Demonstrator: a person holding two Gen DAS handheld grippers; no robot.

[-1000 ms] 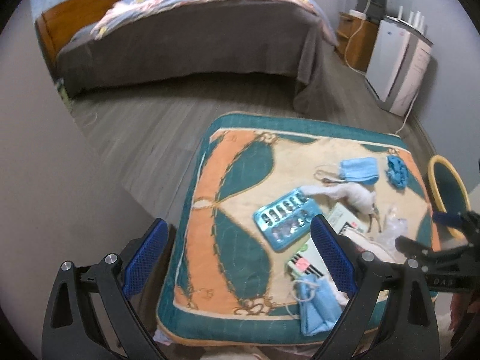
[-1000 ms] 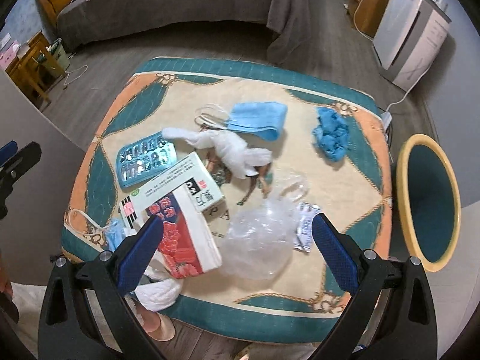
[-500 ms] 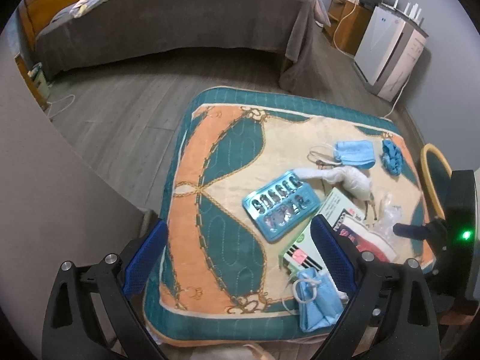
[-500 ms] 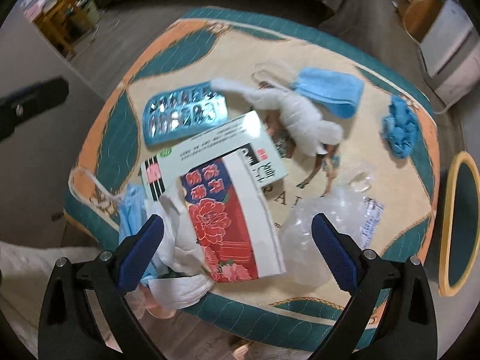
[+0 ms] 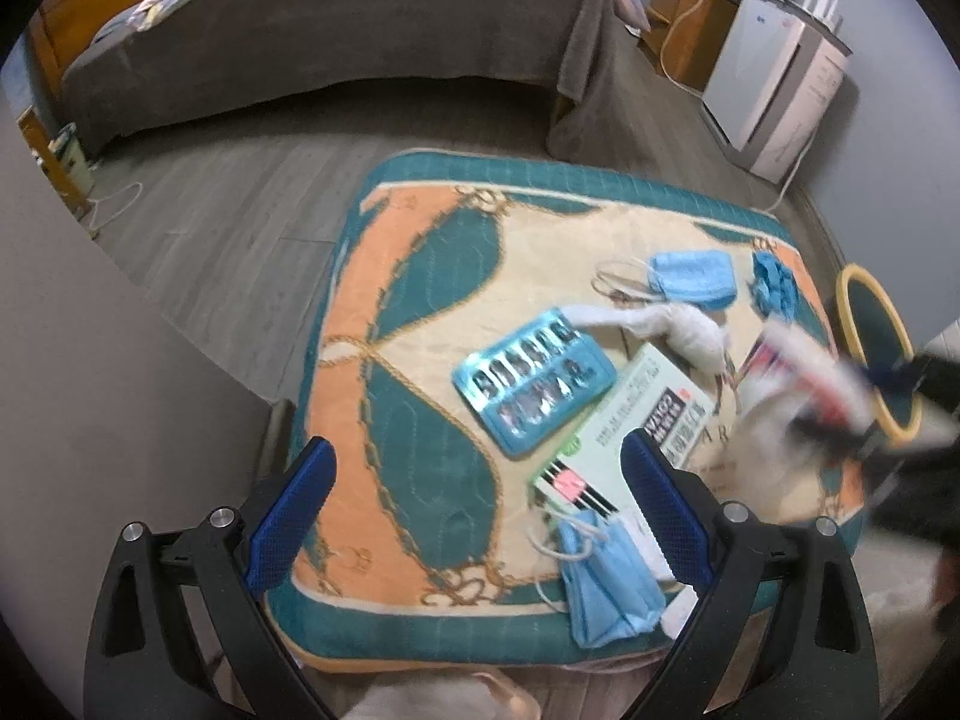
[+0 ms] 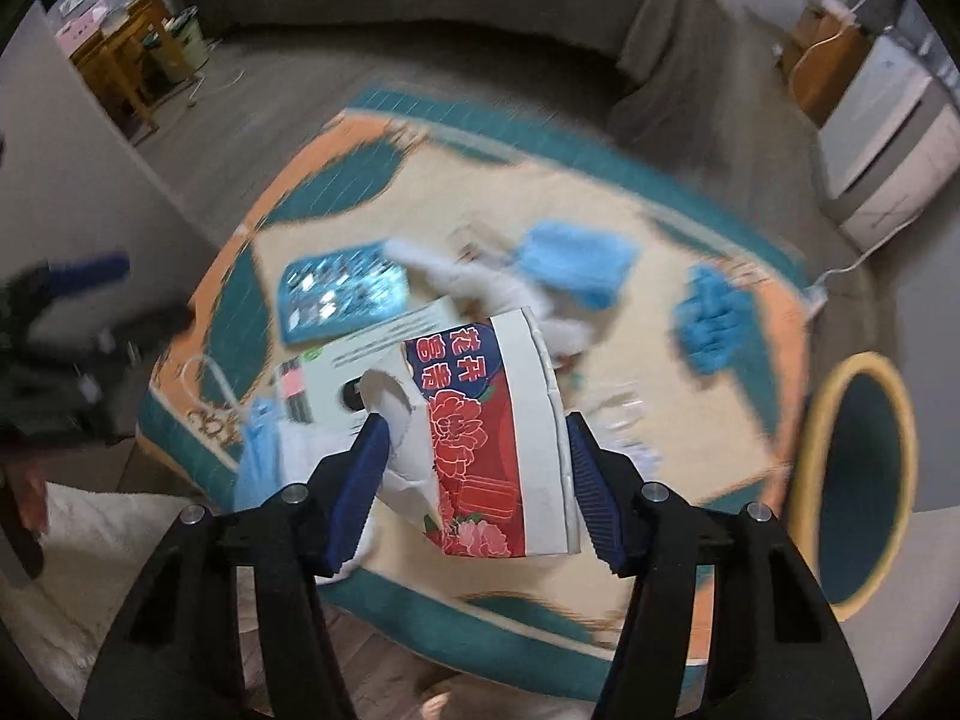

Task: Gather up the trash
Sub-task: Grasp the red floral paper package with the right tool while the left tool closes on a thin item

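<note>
The right hand-held gripper (image 6: 474, 456), wide open over the clear plastic bag 1 second ago, is now closing on the red-and-white tissue box (image 6: 498, 420), its pads at both sides of the box. The box no longer lies flat on the white carton (image 5: 636, 420); it is lifted and tilted, with a white tissue (image 6: 390, 414) hanging at its left side. In the left wrist view the box appears as a blur raised at the right, and more of the carton's printed face is exposed. The left hand-held gripper (image 5: 480, 516) now looks down more steeply on the quilted cushion (image 5: 420, 276).

Blister pack (image 5: 533, 383) beside medicine box (image 5: 636, 426)
</note>
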